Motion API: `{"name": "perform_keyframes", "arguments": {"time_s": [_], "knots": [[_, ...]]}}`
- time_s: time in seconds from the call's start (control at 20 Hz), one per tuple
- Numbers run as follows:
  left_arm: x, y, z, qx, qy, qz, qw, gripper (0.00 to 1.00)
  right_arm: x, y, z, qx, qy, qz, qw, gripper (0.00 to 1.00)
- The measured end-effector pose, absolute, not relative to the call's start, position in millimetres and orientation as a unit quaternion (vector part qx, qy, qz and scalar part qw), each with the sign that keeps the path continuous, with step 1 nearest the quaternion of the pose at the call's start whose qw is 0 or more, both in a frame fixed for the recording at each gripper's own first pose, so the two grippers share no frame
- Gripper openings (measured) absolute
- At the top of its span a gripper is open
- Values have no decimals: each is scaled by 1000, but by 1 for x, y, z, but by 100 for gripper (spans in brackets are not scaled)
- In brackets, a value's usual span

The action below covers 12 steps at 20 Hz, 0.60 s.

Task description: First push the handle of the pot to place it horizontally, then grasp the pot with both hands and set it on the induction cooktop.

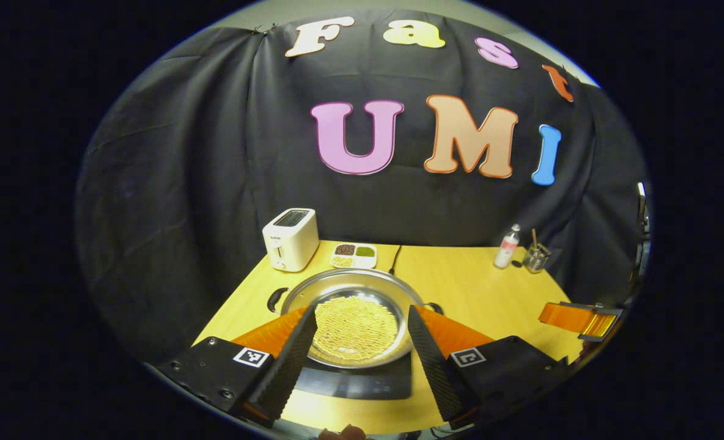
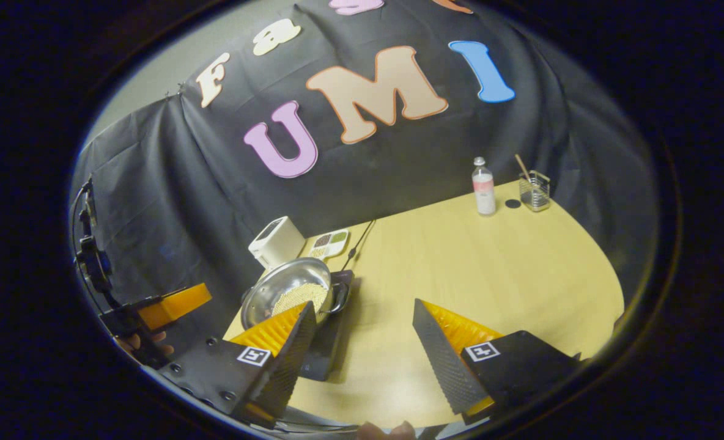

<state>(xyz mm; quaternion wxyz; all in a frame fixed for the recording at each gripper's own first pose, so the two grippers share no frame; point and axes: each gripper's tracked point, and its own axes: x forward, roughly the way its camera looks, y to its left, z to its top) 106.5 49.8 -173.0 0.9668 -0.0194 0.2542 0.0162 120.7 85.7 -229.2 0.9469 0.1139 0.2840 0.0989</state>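
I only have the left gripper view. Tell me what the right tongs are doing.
Observer: The right tongs are open over bare table, gripping nothing.
Operator: Now report whether my left tongs touch the pot.
Observer: No. In the right gripper view the left tongs hang off to one side of the pot, with a clear gap between them.
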Motion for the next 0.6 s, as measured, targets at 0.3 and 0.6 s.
{"name": "perform_keyframes", "arguments": {"time_s": [0.3,0.6], "knots": [[80,-8,-72,38,137,-15,990,89,95,46,-143,115,181,100,972,92],[52,-19,-40,9,97,-34,995,89,65,36,-61,54,83,76,992,91]]}}
